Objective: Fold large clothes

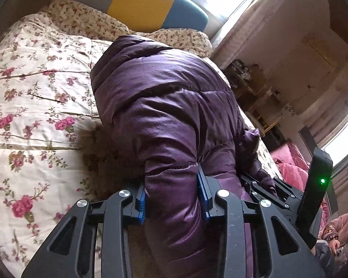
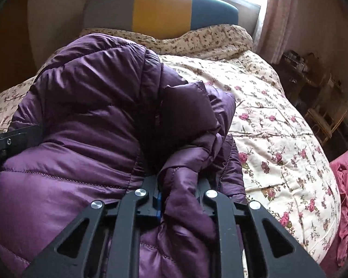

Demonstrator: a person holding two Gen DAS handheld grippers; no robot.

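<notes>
**Both grippers clamped on purple jacket, on the bed**

Left gripper (image 1: 174,197): black rigid linkage arms with round silver pivot bolts; ribbed blue pads (image 1: 141,202) on the inner faces; jaws drawn in part-way and pressing on a thick padded roll of the jacket (image 1: 164,97), which fills the gap between them and bulges above the pads.

Right gripper (image 2: 179,199): same black frame and silver bolts; jaws drawn narrow, pinching a bunched, crumpled fold of the jacket's edge; one blue pad shows at the left side of the pinch, the other is hidden by cloth. In the left wrist view this gripper shows just right of the left one, its black casing carrying a lit green lamp (image 1: 322,181).

Jacket: purple, quilted in stitched horizontal channels, puffy, with a smooth sheen that catches the window light; heaped in a tall mound on the bed, its near end held at both grippers. A brown fuzzy trim (image 1: 99,148) lies at its left side against the quilt.

Quilt (image 1: 34,106): cream cotton-like cover, pink rose print, lightly creased, stitched in bands; a finer-printed floral roll lies along the head end.

Headboard (image 2: 162,11): padded, curved top, panels of grey, yellow and teal; bright window behind it.

Pink cloth (image 2: 345,180): rumpled, at the bed's right edge.
</notes>
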